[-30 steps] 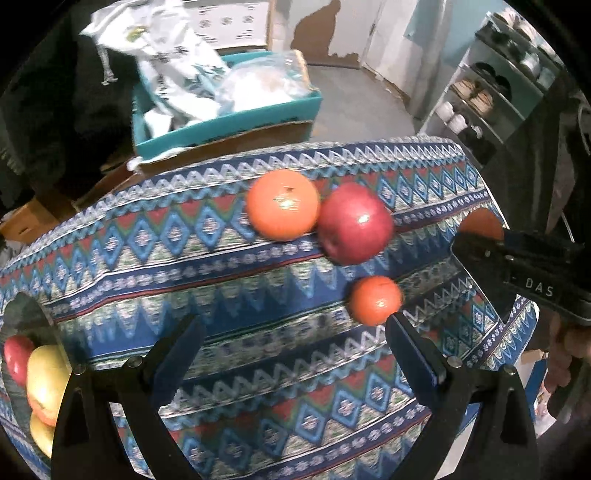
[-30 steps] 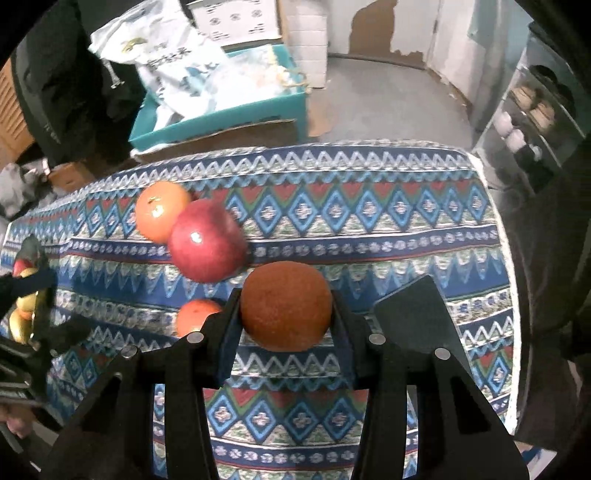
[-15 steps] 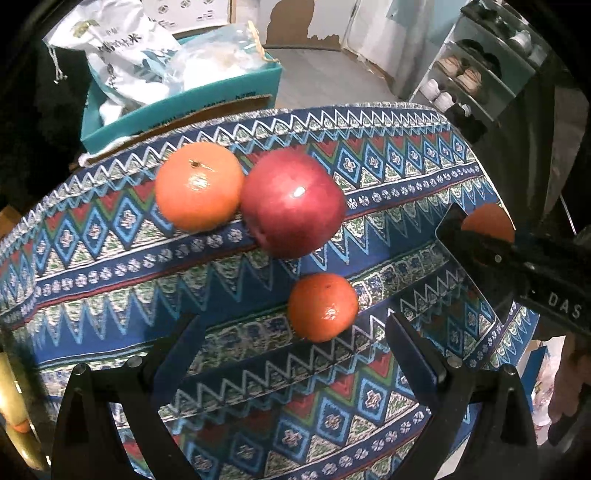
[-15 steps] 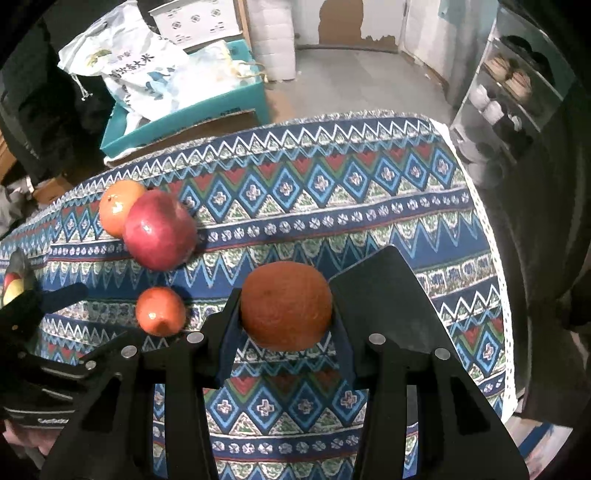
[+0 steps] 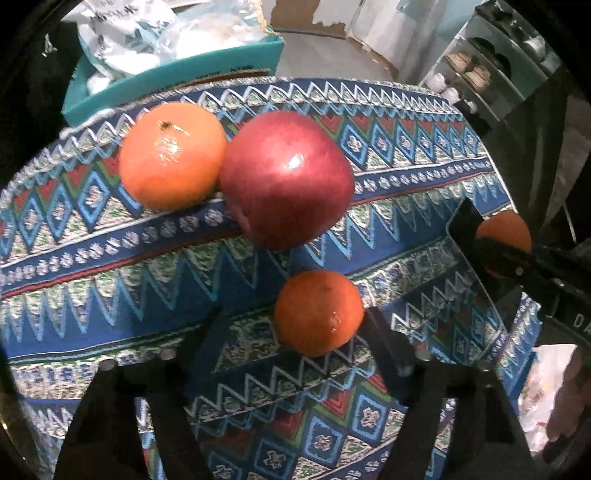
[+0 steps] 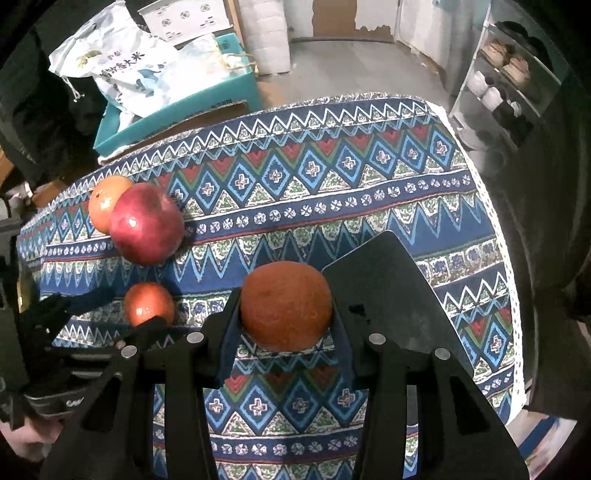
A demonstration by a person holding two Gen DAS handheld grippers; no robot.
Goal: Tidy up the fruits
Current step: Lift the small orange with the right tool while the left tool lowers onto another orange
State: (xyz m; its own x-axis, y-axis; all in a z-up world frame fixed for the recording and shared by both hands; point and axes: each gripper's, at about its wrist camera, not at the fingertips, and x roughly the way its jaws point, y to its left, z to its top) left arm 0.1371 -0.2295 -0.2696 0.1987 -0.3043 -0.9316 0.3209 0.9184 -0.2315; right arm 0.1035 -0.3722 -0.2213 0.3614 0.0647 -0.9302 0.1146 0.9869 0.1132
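A small orange [image 5: 317, 312] lies on the patterned tablecloth [image 5: 110, 258], between the fingers of my left gripper [image 5: 295, 332]. Its jaws are closing: the right finger [image 5: 384, 339] is at the fruit's side, and a gap remains on the left. Behind it a red apple [image 5: 286, 179] touches a larger orange [image 5: 171, 155]. My right gripper [image 6: 286, 314] is shut on a dull brownish orange [image 6: 286, 306], held above the cloth. The right wrist view also shows the left gripper [image 6: 122, 314] around the small orange [image 6: 149, 302], with the apple [image 6: 146, 223] behind.
Past the table's far edge stands a teal box [image 6: 177, 110] holding a white rice bag [image 6: 122, 62]. A shoe shelf [image 6: 506, 74] stands at the right, beyond the cloth's lace edge [image 6: 513, 295]. White paper rolls [image 6: 266, 33] are stacked at the back.
My left gripper has come down and forward over the small orange, and its jaws have narrowed around it. The right gripper drifted slightly, still holding its orange.
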